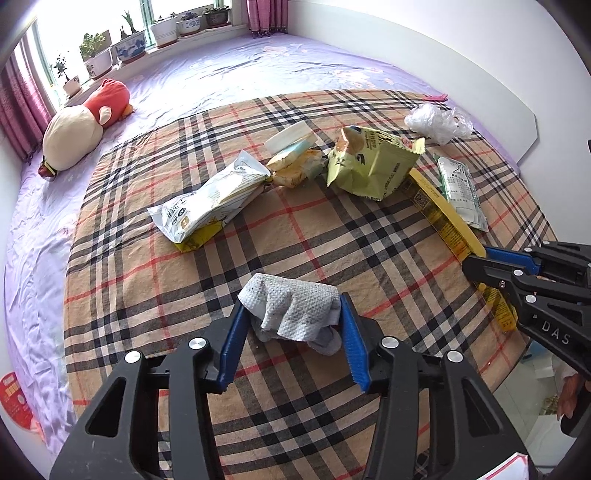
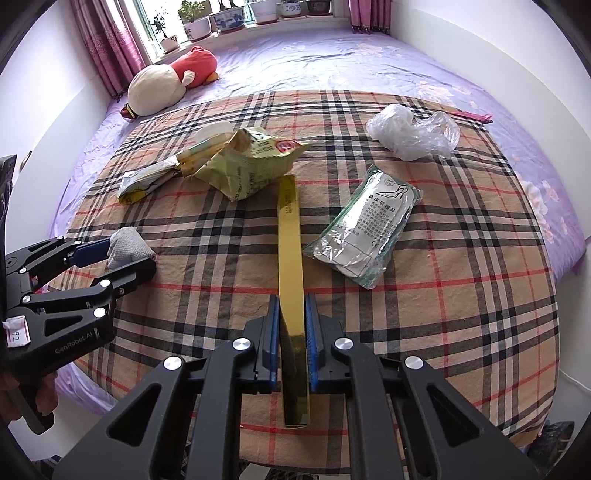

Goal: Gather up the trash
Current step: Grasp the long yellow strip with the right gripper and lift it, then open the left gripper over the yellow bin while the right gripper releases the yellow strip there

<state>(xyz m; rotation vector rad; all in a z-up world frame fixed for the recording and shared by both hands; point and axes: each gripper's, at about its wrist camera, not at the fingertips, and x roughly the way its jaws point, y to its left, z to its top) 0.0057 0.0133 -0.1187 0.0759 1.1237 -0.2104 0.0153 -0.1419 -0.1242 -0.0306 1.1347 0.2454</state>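
My left gripper [image 1: 291, 306] is shut on a crumpled grey paper towel [image 1: 291, 310], held just above the plaid cloth [image 1: 295, 229]; it also shows in the right wrist view [image 2: 127, 246]. My right gripper [image 2: 291, 306] is shut on a long flat yellow box [image 2: 290, 236], which reaches forward over the cloth; the box shows in the left wrist view [image 1: 448, 221] too. Loose trash lies on the cloth: a green-yellow snack bag [image 2: 251, 166], a white snack bag [image 1: 210, 199], a clear insole packet [image 2: 364, 229], a crumpled plastic bag [image 2: 413, 133] and small yellow wrappers [image 1: 295, 166].
The plaid cloth lies on a purple bed [image 2: 332, 59]. A red and cream plush toy [image 2: 166, 79] lies at the far left. Potted plants [image 2: 221, 16] line the windowsill. White walls flank the bed. A red round fan [image 1: 14, 402] lies near the bed's left edge.
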